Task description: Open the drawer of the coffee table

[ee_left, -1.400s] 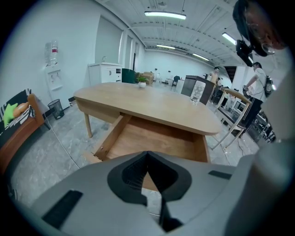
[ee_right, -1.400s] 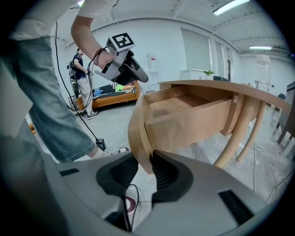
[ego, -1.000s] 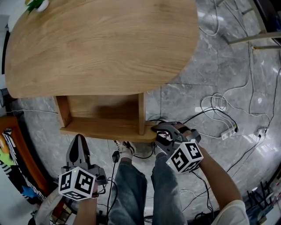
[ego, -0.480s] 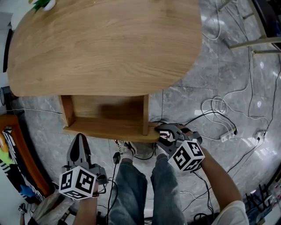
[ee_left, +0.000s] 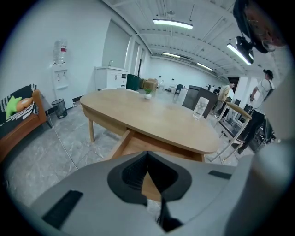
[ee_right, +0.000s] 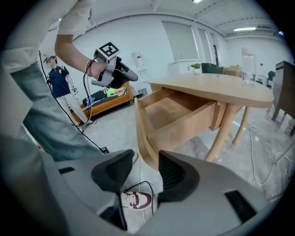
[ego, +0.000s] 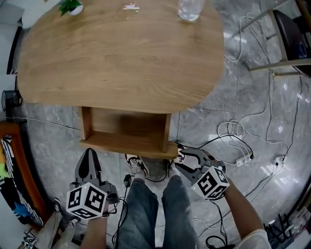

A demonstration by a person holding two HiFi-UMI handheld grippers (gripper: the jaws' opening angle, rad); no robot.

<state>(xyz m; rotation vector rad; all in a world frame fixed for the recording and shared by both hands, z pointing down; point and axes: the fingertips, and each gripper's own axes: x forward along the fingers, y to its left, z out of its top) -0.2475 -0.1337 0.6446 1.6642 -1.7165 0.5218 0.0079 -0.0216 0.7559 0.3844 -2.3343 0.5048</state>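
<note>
The oval wooden coffee table (ego: 121,53) has its drawer (ego: 127,127) pulled out toward me, with the inside bare. My right gripper (ego: 187,158) hangs just right of the drawer's front right corner and does not touch it. Its jaws have just been opening and now stand apart with nothing pressed between them. In the right gripper view the right gripper (ee_right: 146,168) frames that drawer (ee_right: 170,113) corner beyond its tips. My left gripper (ego: 89,151) floats below and left of the drawer, shut and empty. The left gripper view looks past the left gripper (ee_left: 147,153) at the drawer (ee_left: 138,145).
A glass (ego: 189,8) and a small plant (ego: 72,7) stand on the table's far side. Cables (ego: 233,126) and a power strip (ego: 243,159) lie on the grey floor at right. A chair (ego: 286,34) stands at far right, an orange bench (ego: 12,170) at left. The person's legs (ego: 146,204) are below.
The right gripper has come off the drawer's front right corner, drawn back and opened its jaws. Both grippers have lifted slightly. The head view now takes in more of the table.
</note>
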